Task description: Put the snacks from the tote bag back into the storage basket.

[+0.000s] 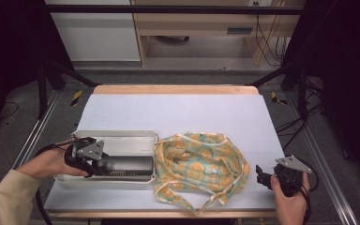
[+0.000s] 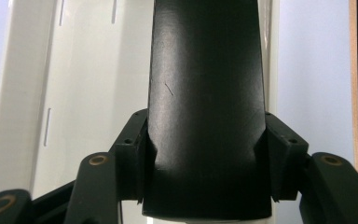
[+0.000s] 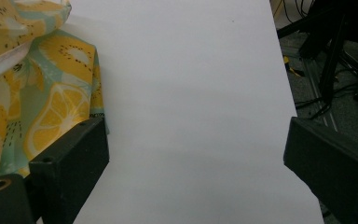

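High view: left gripper (image 1: pixel 104 165) holds a long black case (image 1: pixel 124 165) lying in the white tray (image 1: pixel 122 138) beside the lemon-print cloth (image 1: pixel 199 161).
Left gripper view: jaws clamp the case's smooth, matte, faintly scratched body.
Right gripper view: right gripper (image 3: pixel 196 154) spread wide over the bare table (image 3: pixel 191 84).

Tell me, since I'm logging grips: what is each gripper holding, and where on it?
The left gripper clamps a black box-like object across one end, over the white tray. The right gripper is open over bare table beside the citrus-print cloth, holding nothing.
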